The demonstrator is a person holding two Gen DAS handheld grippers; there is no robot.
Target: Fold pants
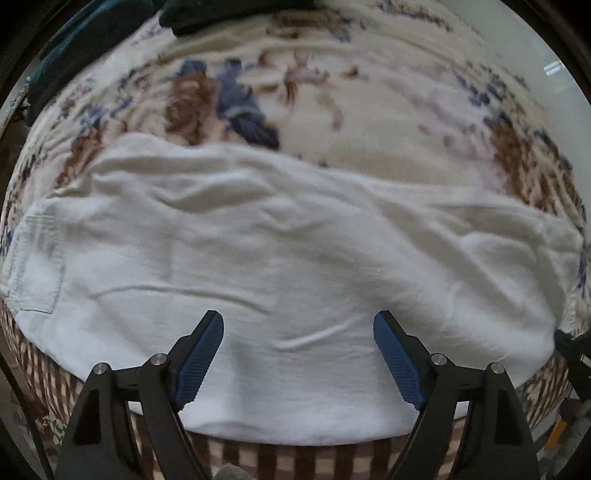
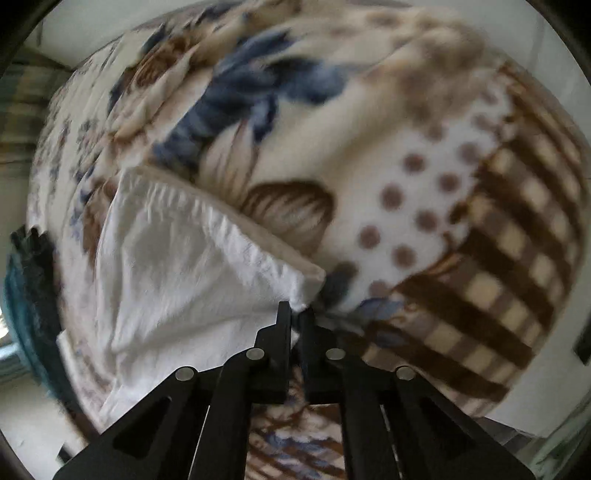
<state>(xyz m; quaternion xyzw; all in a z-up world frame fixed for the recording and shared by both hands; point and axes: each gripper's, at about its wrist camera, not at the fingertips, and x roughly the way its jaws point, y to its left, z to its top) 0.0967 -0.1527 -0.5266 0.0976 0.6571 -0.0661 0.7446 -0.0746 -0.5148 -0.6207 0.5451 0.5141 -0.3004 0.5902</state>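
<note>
The work surface is a patterned blanket [image 1: 388,122] with blue and brown floral motifs, brown dots and a brown checked border; it covers the whole area beneath both tools. A dark garment [image 1: 207,16] lies at the far edge of the blanket in the left wrist view, with teal fabric [image 1: 70,48] beside it; neither touches the workpiece. The white pants [image 1: 295,236] lie flat across the blanket, wrinkled, with a patch pocket [image 1: 37,262] visible at the left end. The left gripper [image 1: 298,354] points down over the near half of the pants; its jaws stand wide apart with nothing between the blue pads [image 1: 201,356], and whether the tips touch the cloth cannot be determined. The right gripper [image 2: 295,314] has its jaws closed, and a corner of the pants [image 2: 184,266] is pinched between the fingertips, at the gathered waistband edge [image 2: 236,229]. The left wrist view shows the garment's full span and the pocket, which the right wrist view does not show. The right wrist view shows the elasticated hem, the gripped corner and the dotted section of the blanket [image 2: 424,192]; motion blur reduces detail in its upper region.
</note>
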